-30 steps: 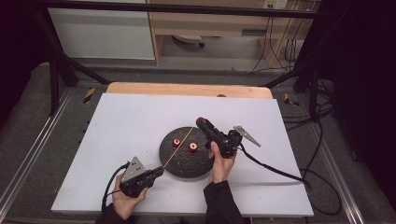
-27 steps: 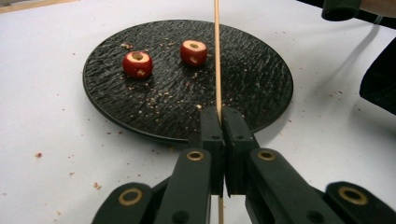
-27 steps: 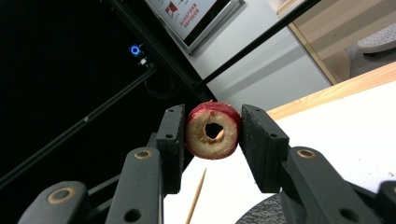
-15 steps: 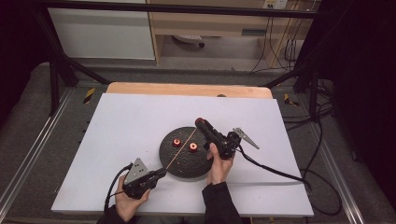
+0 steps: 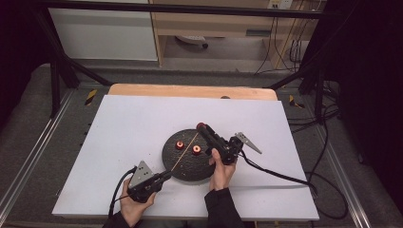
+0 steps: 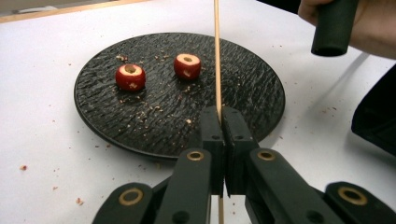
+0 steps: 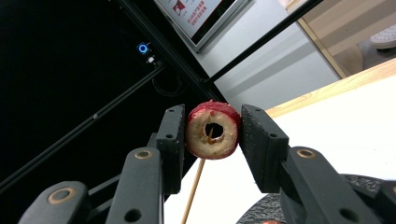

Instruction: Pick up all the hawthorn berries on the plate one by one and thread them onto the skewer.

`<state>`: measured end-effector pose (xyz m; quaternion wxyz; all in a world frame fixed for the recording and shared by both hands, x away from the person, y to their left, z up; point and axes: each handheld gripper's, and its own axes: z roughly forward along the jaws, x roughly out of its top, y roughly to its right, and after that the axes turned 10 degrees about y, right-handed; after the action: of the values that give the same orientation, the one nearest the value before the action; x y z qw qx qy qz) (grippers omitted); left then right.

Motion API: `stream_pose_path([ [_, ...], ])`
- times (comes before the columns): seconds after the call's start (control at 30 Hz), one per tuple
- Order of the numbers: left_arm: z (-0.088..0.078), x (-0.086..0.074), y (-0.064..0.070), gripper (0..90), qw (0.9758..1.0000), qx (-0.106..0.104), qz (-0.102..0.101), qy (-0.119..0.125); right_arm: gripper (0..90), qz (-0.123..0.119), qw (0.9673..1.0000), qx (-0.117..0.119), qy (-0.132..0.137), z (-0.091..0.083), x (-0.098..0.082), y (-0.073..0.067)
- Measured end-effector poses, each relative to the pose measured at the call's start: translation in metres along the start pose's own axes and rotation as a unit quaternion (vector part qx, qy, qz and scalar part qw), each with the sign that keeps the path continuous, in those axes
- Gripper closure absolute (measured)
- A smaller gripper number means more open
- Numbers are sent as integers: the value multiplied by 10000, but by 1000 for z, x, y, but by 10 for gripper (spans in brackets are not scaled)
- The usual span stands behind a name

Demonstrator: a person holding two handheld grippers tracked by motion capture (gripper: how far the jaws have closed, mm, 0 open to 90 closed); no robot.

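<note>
- Splitting is the likeliest failure: the thin pale wooden skewer [image 6: 217, 56] has its tip at the bored hole of the red cored fruit piece [image 7: 213, 130], and a thrust off the hole's line could crack the soft flesh or slip past it.
- Slip is a second risk: the right gripper [image 7: 211, 135] pinches the round, glossy-skinned fruit piece by its sides, above the far edge of the round black ridged plate [image 6: 243, 74]; a push along the skewer could roll it out.
- The left gripper [image 6: 222, 122] has its jaws pressed together on the skewer at the plate's near rim; the slender stick could bow or snap.
- Two more red cored fruit pieces [image 6: 130, 76] [image 6: 187, 65] sit apart on the plate's rough surface amid crumbs.
</note>
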<state>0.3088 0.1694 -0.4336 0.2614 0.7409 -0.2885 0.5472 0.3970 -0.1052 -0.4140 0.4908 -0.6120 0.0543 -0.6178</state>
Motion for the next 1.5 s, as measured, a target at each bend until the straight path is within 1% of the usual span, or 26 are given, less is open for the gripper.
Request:
stream_pose_path([
  [0.17,5,4,2,882,10000,41,-32,29,619,-8,10000,19,-34,-1,-3,0],
  [0.2,7,6,2,882,10000,34,-71,50,620,-19,10000,30,-54,-2,-4,0],
  [0.43,14,15,5,881,9998,73,-123,106,620,12,9999,56,-128,-5,-9,-1],
  [0.47,15,16,5,881,9998,74,-119,103,620,-14,9999,53,-143,-5,-10,-1],
  [0.53,20,21,5,882,9998,68,-133,121,620,-20,9998,61,-166,-6,-11,-2],
  [0.73,28,29,5,882,9997,36,-178,136,620,-33,9996,91,-250,-9,-12,-3],
  [0.8,33,34,4,881,9996,1,-245,133,620,-56,9995,104,-292,-10,-13,-3],
  [1.07,46,46,4,881,9996,-22,-258,147,620,-75,9988,178,-457,-14,-17,-5],
  [1.13,47,48,4,881,9996,-17,-255,150,620,-82,9987,183,-479,-15,-18,-5],
  [1.17,50,49,4,882,9996,-16,-259,145,620,-88,9983,194,-549,-16,-19,-6],
  [1.27,53,50,4,881,9996,-21,-250,140,620,-155,9976,203,-649,-18,-21,-6],
  [1.5,55,50,4,882,9997,-30,-228,109,618,-154,9965,183,-801,-21,-25,-6],
])
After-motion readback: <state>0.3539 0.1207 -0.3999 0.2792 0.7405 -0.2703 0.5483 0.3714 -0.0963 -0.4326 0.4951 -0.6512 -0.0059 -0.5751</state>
